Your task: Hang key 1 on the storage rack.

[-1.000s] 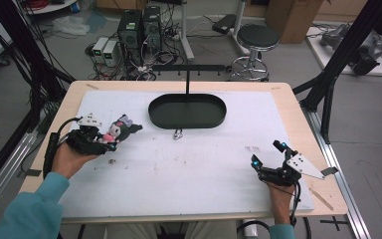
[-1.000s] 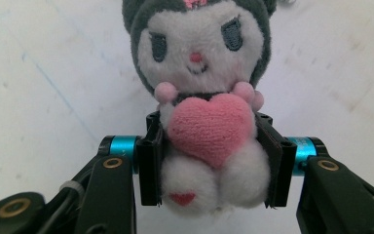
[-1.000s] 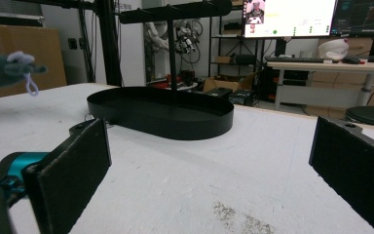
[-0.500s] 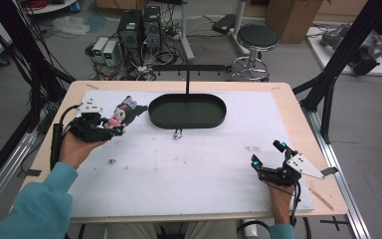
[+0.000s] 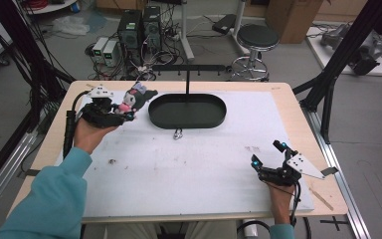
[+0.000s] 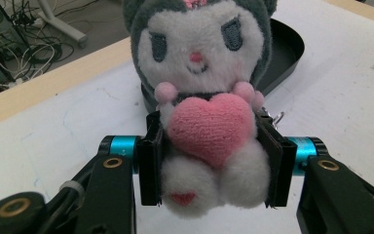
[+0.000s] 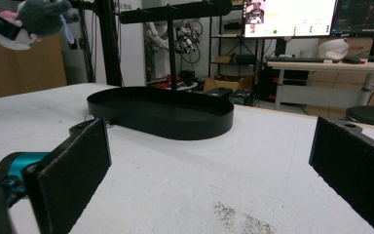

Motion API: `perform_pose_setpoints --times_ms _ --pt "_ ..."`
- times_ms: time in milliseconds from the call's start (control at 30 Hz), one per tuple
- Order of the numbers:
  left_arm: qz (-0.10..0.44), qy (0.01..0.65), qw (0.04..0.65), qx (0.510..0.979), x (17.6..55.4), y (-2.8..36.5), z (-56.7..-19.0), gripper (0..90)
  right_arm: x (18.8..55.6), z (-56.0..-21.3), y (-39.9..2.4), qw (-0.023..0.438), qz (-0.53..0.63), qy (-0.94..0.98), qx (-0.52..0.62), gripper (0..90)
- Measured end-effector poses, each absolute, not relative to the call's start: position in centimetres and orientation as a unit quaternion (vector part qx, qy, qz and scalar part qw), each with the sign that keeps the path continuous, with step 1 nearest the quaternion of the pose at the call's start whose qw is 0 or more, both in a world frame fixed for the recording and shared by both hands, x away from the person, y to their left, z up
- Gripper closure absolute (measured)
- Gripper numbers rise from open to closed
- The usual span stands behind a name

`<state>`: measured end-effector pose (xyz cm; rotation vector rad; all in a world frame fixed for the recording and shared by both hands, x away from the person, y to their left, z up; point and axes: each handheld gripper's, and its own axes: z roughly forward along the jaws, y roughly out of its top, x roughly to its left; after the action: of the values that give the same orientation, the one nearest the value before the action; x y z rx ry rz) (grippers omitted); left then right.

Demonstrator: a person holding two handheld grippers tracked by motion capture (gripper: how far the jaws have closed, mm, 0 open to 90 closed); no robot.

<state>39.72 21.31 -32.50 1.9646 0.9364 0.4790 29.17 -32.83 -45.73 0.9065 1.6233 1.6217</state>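
Your left gripper (image 5: 124,110) is clamped on the plush (image 6: 209,97), held up just left of the black tray (image 5: 187,110), probably clear of the table. Your right gripper (image 5: 268,159) sits wide apart near the front edge.

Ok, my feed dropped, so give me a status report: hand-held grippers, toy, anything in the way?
Left hand-held gripper shut on plush toy, off the table. Right hand-held gripper open, empty. Black tray beside toy, path clear.

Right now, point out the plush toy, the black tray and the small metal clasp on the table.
plush toy (image 6: 209,124): left gripper view, on its pink heart.
black tray (image 5: 214,119): high view, on its front wall.
small metal clasp (image 5: 178,134): high view, on the clasp's middle.
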Motion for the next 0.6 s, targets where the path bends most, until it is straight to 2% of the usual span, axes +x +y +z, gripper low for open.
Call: perform_pose_setpoints --times_ms 600 --pt "0.197 0.385 0.448 0.782 42.4 19.4 -31.0 53.3 29.2 -45.7 -32.8 0.33 0.62 0.621 0.348 0.7"
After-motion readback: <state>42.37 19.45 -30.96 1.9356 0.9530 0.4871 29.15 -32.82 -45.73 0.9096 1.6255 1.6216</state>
